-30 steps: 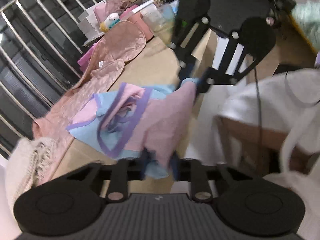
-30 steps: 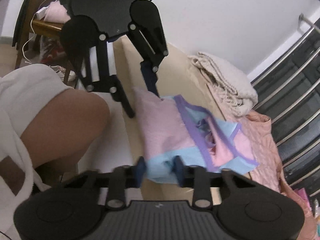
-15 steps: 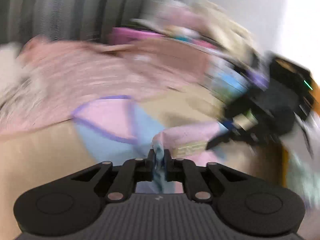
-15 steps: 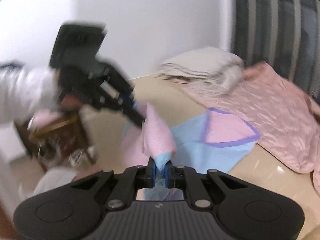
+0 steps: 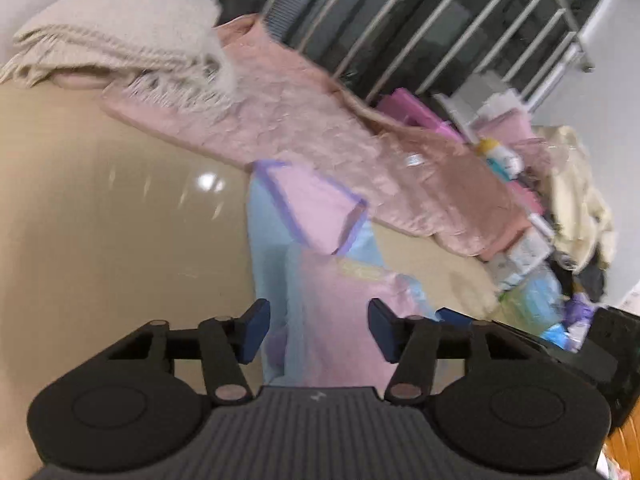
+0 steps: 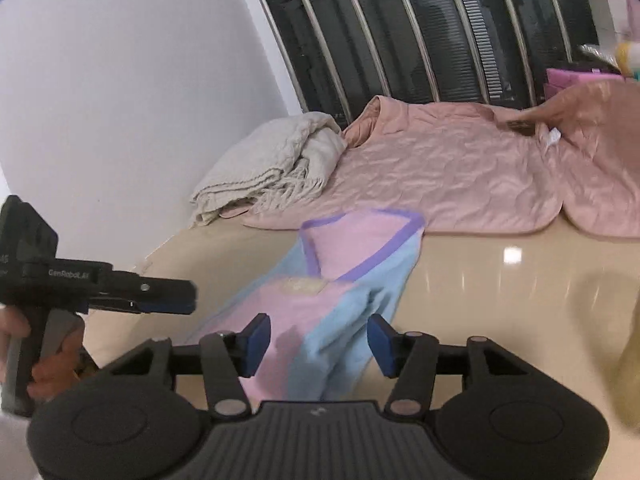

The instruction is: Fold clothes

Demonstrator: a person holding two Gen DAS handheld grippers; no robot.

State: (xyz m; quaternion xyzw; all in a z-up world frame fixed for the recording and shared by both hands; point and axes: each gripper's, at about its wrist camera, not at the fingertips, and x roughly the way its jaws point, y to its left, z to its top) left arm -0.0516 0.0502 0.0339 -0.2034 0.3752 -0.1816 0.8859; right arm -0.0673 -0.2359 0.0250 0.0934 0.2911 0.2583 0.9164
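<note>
A beige table point(image 6: 500, 280) is carrying the day's laundry: a pink quilted garment point(image 6: 460, 176) along its far side, a cream knitted blanket point(image 6: 272, 160) beside it, and, nearer than both, the small pink-and-blue garment point(image 6: 320, 308) lying folded over itself. The left gripper point(image 5: 318, 330) and right gripper point(image 6: 318, 338) are hovering over its near edge, fingers spread apart, gripping nothing. The next fold likely calls for a fresh pinch there.

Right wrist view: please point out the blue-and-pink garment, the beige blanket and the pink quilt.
garment point(image 6: 320, 312): right wrist view, on its pink middle panel.
blanket point(image 6: 276, 160): right wrist view, on the top fold.
quilt point(image 6: 452, 168): right wrist view, on its flat middle.
</note>
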